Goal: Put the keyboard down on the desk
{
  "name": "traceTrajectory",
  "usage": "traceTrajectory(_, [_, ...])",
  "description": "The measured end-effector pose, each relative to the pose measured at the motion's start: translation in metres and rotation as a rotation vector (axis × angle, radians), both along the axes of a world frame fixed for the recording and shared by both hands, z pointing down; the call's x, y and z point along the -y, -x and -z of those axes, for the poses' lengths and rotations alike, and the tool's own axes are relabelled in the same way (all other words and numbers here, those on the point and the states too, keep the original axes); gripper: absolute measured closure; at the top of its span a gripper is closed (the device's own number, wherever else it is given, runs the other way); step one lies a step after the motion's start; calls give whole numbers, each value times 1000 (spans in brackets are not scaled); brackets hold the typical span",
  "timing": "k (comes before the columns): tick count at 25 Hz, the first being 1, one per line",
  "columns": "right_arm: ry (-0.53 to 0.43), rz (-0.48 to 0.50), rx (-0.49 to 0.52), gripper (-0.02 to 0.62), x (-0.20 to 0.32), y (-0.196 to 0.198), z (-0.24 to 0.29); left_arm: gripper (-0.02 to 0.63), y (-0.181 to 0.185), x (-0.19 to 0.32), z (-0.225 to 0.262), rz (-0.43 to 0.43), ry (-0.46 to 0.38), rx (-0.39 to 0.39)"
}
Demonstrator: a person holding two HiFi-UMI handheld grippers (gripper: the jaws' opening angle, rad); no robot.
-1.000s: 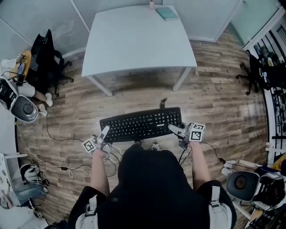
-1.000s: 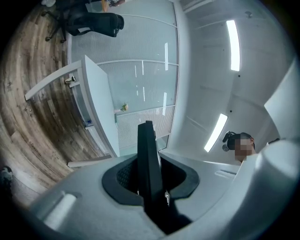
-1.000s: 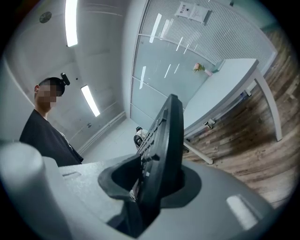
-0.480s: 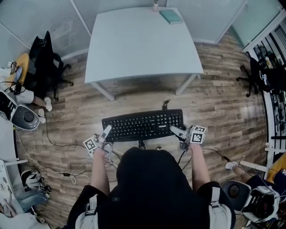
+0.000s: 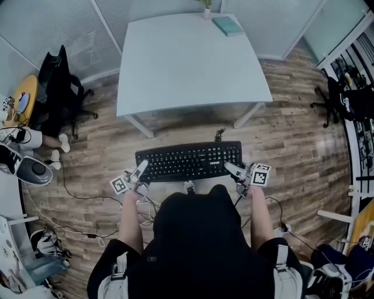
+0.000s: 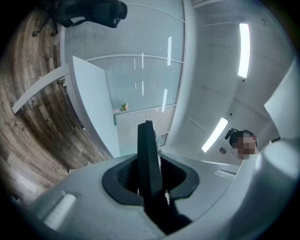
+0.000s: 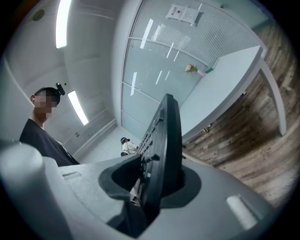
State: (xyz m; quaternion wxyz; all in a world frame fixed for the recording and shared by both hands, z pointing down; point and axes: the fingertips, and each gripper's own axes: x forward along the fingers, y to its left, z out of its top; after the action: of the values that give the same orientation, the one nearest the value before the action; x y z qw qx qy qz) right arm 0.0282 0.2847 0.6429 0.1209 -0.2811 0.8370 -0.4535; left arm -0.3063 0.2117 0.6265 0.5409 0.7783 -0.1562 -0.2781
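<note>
A black keyboard (image 5: 188, 161) hangs level above the wooden floor, just in front of the person's chest and short of the desk. My left gripper (image 5: 139, 172) is shut on its left end, my right gripper (image 5: 231, 169) on its right end. In the left gripper view the keyboard (image 6: 148, 164) runs edge-on out of the jaws. The right gripper view shows the keyboard (image 7: 161, 150) clamped the same way, keys facing left. The pale grey desk (image 5: 187, 58) stands ahead, its near edge beyond the keyboard.
A teal book (image 5: 227, 25) and a small plant (image 5: 207, 6) sit at the desk's far edge. A black office chair (image 5: 58, 82) stands left of the desk, another chair (image 5: 330, 96) at the right. Cables (image 5: 76, 230) trail over the floor at the left.
The view has moved forward toward the desk, which now sits lower and nearer in the frame. The keyboard stays held between both grippers.
</note>
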Motion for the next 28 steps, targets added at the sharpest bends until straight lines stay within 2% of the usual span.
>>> traceTrajectory(13, [46,3,44,472,29,11,-12,520,10,26,-9,2,13,19])
traceTrajectory(21, [59,32,10,474,78,-1,-19,520,3,62,-15,36,24,37])
traceTrajectory(28, [72,40,27,472,114,-21,-21,520,-19,96,-16,45,37,52])
